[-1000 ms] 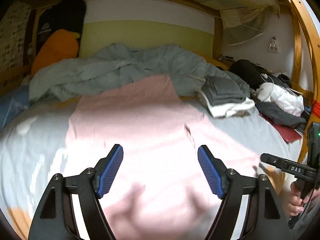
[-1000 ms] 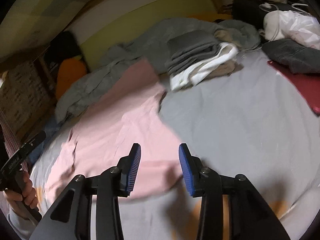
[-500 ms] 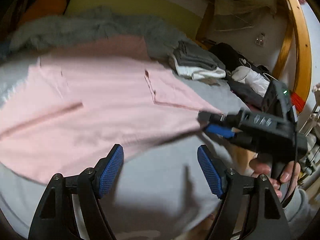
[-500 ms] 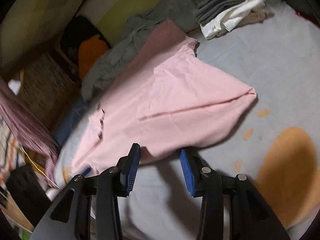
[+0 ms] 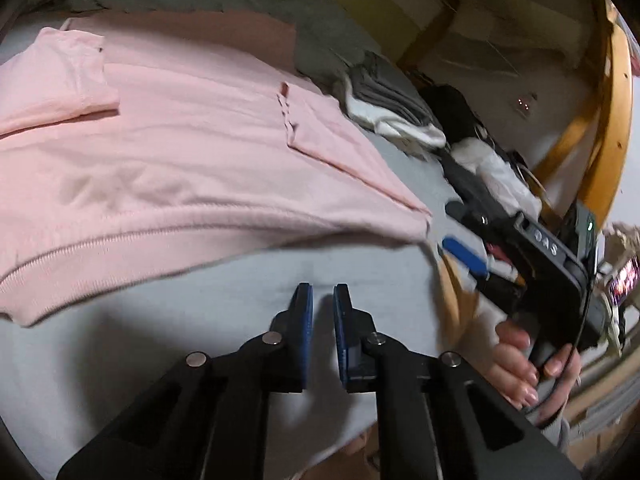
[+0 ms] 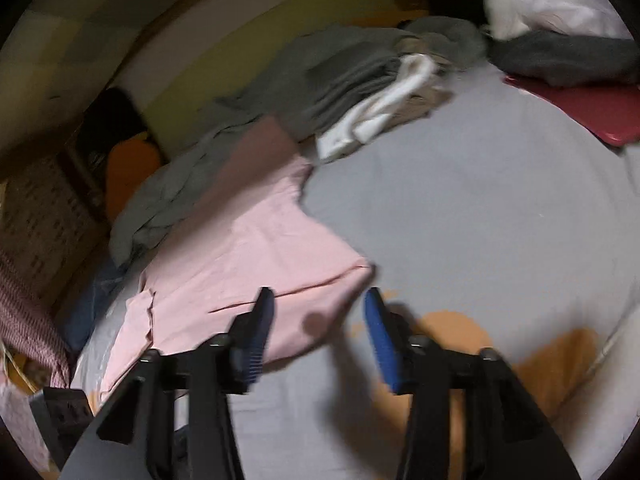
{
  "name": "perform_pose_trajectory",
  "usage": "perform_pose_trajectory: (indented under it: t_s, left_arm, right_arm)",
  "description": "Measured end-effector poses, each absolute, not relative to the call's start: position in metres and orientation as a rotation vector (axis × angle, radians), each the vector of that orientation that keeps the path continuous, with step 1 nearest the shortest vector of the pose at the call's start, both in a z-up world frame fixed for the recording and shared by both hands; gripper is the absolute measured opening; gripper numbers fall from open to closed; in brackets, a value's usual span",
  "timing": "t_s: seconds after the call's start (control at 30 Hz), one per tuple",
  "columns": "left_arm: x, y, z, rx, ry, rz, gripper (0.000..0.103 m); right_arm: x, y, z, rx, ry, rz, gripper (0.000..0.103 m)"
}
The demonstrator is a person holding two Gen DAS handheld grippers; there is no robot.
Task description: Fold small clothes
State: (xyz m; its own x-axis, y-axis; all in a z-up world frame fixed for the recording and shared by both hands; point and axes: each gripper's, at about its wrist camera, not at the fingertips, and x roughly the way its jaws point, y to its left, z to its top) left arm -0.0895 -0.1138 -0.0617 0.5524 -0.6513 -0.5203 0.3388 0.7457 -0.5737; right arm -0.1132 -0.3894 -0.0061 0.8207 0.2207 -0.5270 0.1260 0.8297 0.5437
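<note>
A pink top point(image 5: 192, 160) lies flat on the grey bed sheet point(image 5: 224, 300), both sleeves folded in over the body. It also shows in the right wrist view point(image 6: 248, 264). My left gripper point(image 5: 323, 296) is nearly shut and empty, above bare sheet just short of the top's ribbed hem. My right gripper point(image 6: 318, 304) is open and empty, hovering over the top's near right corner. It also shows in the left wrist view point(image 5: 466, 256), held by a hand at the right.
A stack of folded grey and white clothes point(image 6: 360, 92) sits at the back of the bed. A crumpled grey duvet point(image 6: 192, 184) lies behind the top. Loose dark and white garments point(image 6: 560, 28) and a red flat item point(image 6: 592, 112) lie at the right. A wooden bed frame point(image 5: 608, 100) borders the right side.
My left gripper has closed from wide open to nearly shut and pulled back off the top to the sheet near the hem. My right gripper has opened wider and swung toward the top's corner.
</note>
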Motion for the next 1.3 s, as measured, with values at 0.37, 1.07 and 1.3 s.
perform_pose_trajectory:
  t_s: [0.37, 1.07, 1.3]
  left_arm:
    - [-0.119, -0.119, -0.039, -0.239, 0.671, -0.541, 0.022]
    - [-0.136, 0.008, -0.061, -0.563, 0.721, -0.265, 0.058]
    - [-0.121, -0.021, -0.050, -0.276, 0.662, -0.167, 0.011]
  right_arm:
    - [-0.071, -0.367, -0.037, 0.820, 0.726, 0.505, 0.057]
    - [-0.113, -0.345, -0.019, 0.588, 0.713, 0.451, 0.065]
    - [-0.095, -0.318, -0.028, 0.449, 0.780, 0.393, 0.059]
